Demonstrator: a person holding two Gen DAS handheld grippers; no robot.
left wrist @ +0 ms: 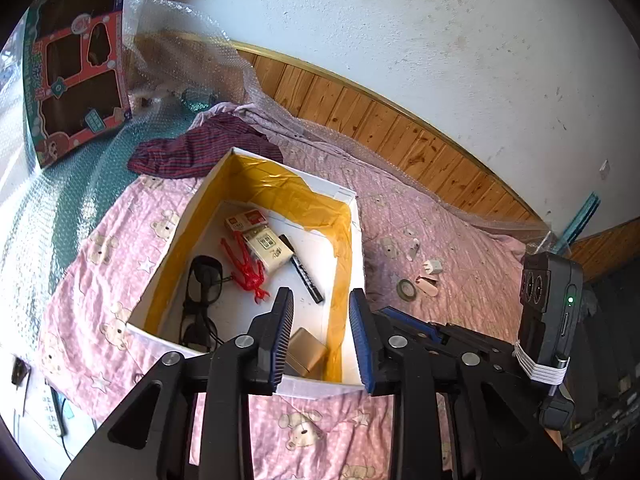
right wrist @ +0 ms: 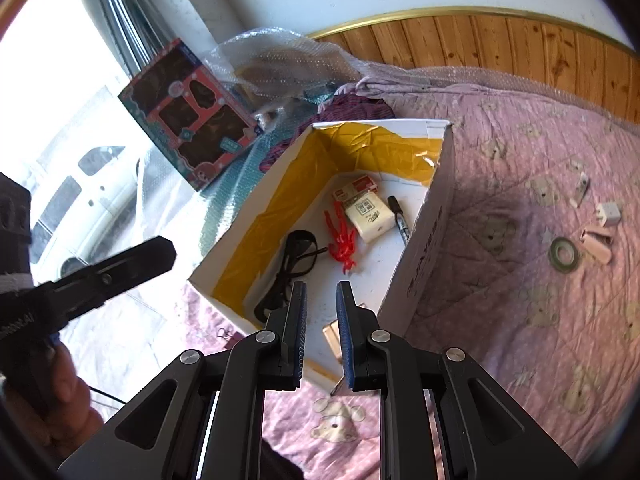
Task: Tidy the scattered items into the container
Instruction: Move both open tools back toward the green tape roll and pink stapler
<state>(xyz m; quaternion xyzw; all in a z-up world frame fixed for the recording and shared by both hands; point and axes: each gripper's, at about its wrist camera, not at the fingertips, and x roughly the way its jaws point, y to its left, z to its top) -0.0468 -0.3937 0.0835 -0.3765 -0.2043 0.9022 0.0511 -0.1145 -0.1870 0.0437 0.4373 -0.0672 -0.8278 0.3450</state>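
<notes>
A white box with yellow lining (left wrist: 172,248) (right wrist: 424,240) sits on a pink quilt. Inside lie black glasses (left wrist: 202,300) (right wrist: 296,264), a red plastic piece (left wrist: 248,268) (right wrist: 342,240), a cream pack (left wrist: 268,250) (right wrist: 368,212), a black marker (left wrist: 306,276) (right wrist: 400,216) and a gold box (left wrist: 306,350) (right wrist: 332,336). On the quilt to the right of the box lie a white plug (left wrist: 434,267) (right wrist: 609,213), a tape roll (left wrist: 407,289) (right wrist: 564,254) and a pinkish clip (left wrist: 426,285) (right wrist: 598,246). My left gripper (left wrist: 321,292) hangs open over the box's near edge. My right gripper (right wrist: 322,285) is open and empty above the near corner.
A toy carton (left wrist: 76,68) (right wrist: 188,116) leans at the far left beside bubble wrap (left wrist: 188,40). A striped cloth (left wrist: 200,148) lies behind the box. Wooden panelling (left wrist: 380,128) runs along the wall. In the right wrist view, a hand (right wrist: 60,400) holds the left gripper.
</notes>
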